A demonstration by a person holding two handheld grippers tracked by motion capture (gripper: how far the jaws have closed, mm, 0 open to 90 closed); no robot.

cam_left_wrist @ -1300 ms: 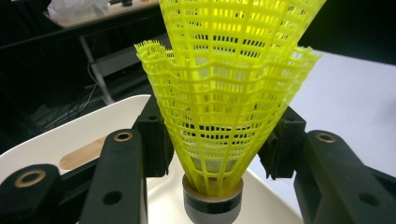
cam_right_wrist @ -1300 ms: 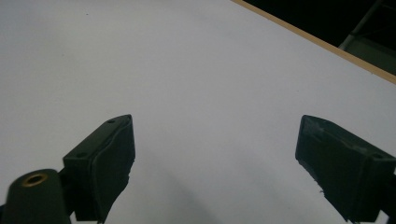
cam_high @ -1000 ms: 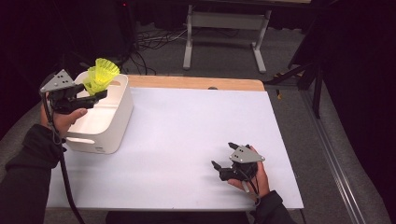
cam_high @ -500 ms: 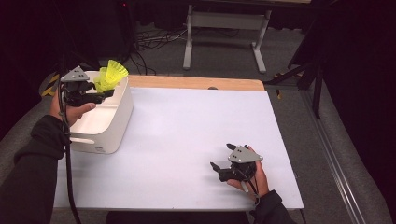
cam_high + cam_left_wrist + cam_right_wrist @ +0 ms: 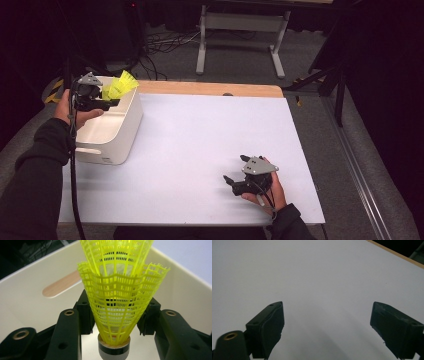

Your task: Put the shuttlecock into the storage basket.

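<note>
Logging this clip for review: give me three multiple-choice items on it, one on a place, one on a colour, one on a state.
1. Where is the shuttlecock?
A. over the white bin
B. on the bare table
C. on the floor

2. What colour is its skirt?
A. red
B. yellow
C. blue

3. How does the right claw stand?
A. shut on a cloth
B. shut on the shuttlecock
C. open, holding nothing

Key: 1 A, the left claw holds it above the bin's inside; 2 B, its mesh is bright yellow; 3 C, its jaws gape over bare table.
</note>
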